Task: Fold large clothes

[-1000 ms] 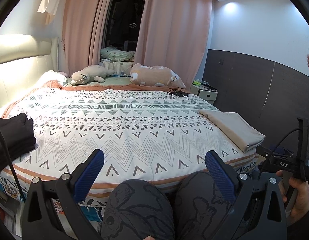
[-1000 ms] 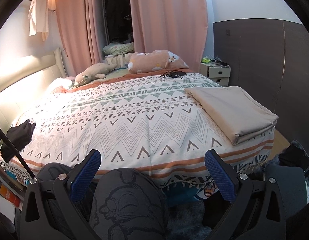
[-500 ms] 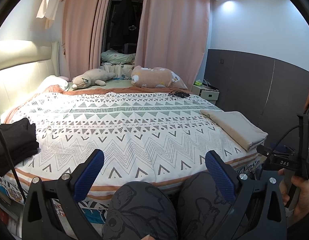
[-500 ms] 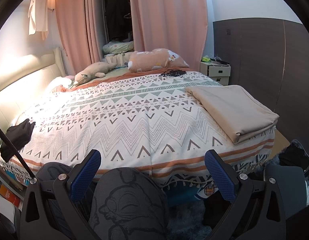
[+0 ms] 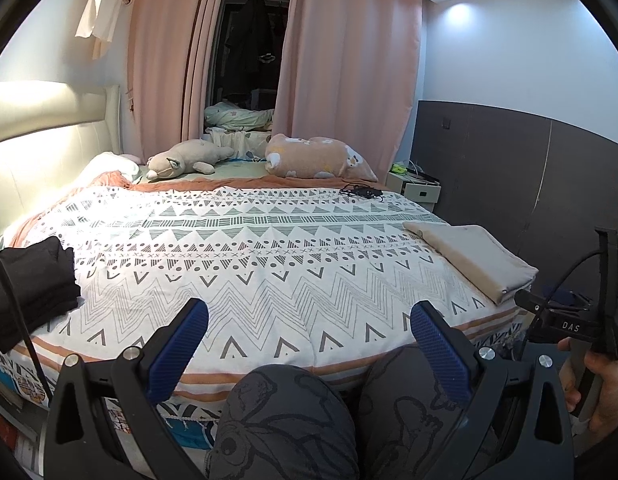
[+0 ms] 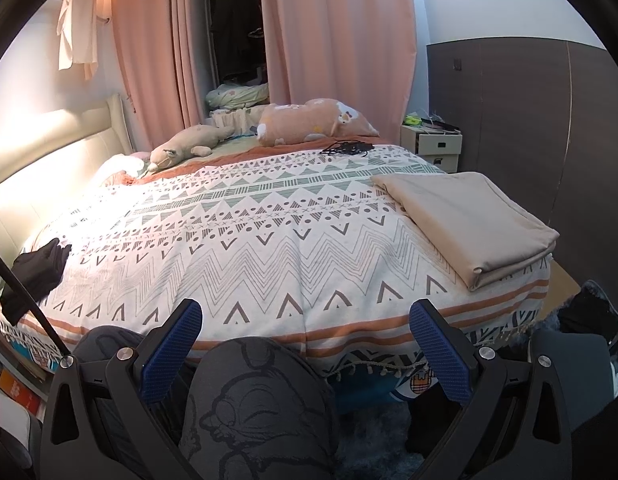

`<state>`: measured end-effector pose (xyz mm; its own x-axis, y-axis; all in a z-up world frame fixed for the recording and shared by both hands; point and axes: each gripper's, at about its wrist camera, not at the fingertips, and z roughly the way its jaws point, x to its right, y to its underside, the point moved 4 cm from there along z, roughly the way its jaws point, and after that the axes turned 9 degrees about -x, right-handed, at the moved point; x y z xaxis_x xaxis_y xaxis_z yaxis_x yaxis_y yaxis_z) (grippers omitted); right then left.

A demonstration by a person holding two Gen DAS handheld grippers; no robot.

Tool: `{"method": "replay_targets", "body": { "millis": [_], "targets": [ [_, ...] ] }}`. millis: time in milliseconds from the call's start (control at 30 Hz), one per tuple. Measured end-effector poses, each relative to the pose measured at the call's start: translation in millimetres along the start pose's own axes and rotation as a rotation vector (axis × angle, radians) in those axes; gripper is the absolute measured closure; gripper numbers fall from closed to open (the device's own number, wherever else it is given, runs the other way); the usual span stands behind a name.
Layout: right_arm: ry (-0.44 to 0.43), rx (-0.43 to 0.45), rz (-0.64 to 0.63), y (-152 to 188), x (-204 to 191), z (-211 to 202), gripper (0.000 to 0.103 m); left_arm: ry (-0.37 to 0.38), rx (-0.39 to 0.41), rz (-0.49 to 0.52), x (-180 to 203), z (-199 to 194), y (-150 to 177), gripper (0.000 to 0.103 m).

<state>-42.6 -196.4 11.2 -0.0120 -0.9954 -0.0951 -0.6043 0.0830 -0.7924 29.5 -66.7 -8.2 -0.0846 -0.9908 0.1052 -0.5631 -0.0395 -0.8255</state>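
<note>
A folded beige cloth point(image 5: 473, 260) point(image 6: 469, 216) lies flat at the right edge of the patterned bedspread point(image 5: 249, 264) point(image 6: 245, 240). A folded black garment point(image 5: 29, 284) point(image 6: 37, 272) rests at the bed's left edge. My left gripper point(image 5: 309, 320) is open above the person's knees, short of the bed's near edge, with nothing between its blue pads. My right gripper point(image 6: 305, 320) is also open and empty, hovering over a knee point(image 6: 261, 408) in dark printed trousers. In the left wrist view the right gripper's handle point(image 5: 589, 328) shows at far right, held by a hand.
Plush toys point(image 5: 189, 158) and a peach pillow point(image 5: 317, 158) lie at the far side of the bed. A black cable point(image 6: 349, 147) sits near them. A white nightstand point(image 6: 433, 144) stands by the dark wall panel. Pink curtains hang behind.
The left wrist view has tilted up slightly, so the bed sits lower and farther in frame. The right view barely shifted. Both grippers stayed open and empty.
</note>
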Motion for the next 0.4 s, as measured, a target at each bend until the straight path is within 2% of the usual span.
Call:
{"method": "replay_targets", "body": {
  "millis": [400],
  "targets": [
    [-0.002, -0.006, -0.024, -2, -15, 6, 0.000, 0.000, -0.014, -0.016, -11, 3, 6, 0.000]
  ]
}}
